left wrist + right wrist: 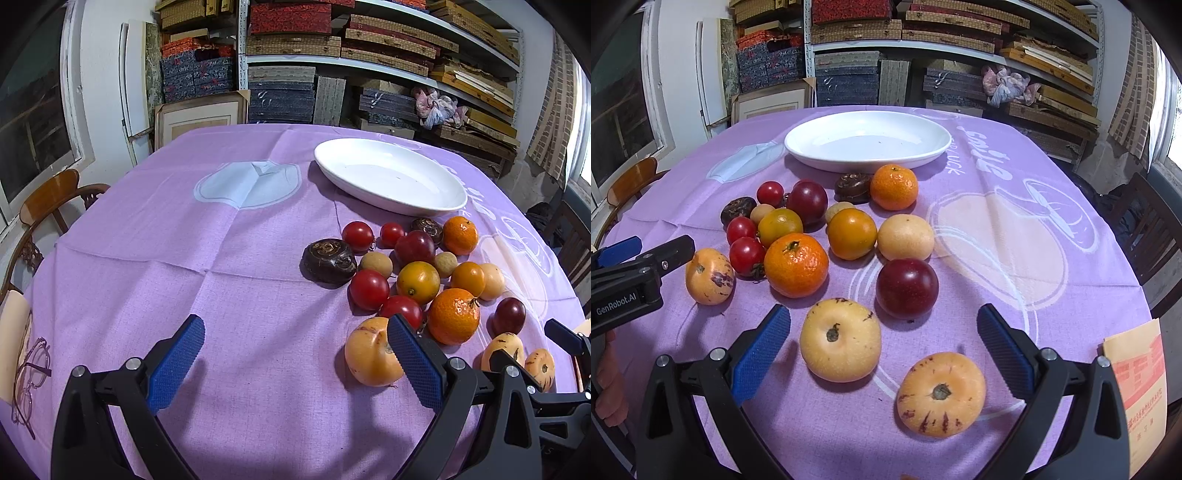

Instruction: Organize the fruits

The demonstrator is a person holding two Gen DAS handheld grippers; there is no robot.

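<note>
Several fruits lie loose on the purple tablecloth (pixel 1015 258): red tomatoes (pixel 746 254), tangerines (pixel 796 264), dark plums (pixel 907 288), yellow-orange fruits (pixel 851 232) and pale streaked melons (pixel 840 339). An empty white oval plate (pixel 868 140) stands behind them; it also shows in the left wrist view (pixel 388 175). My right gripper (pixel 882 354) is open and empty, with two pale melons between and just ahead of its fingers. My left gripper (pixel 295 362) is open and empty over bare cloth, left of a pale melon (pixel 369 352).
A pair of glasses (pixel 29 376) lies at the table's left edge. A printed paper packet (pixel 1137 391) lies at the right edge. Wooden chairs (pixel 48 206) stand around the table, and shelves of boxes (pixel 923 44) fill the back wall.
</note>
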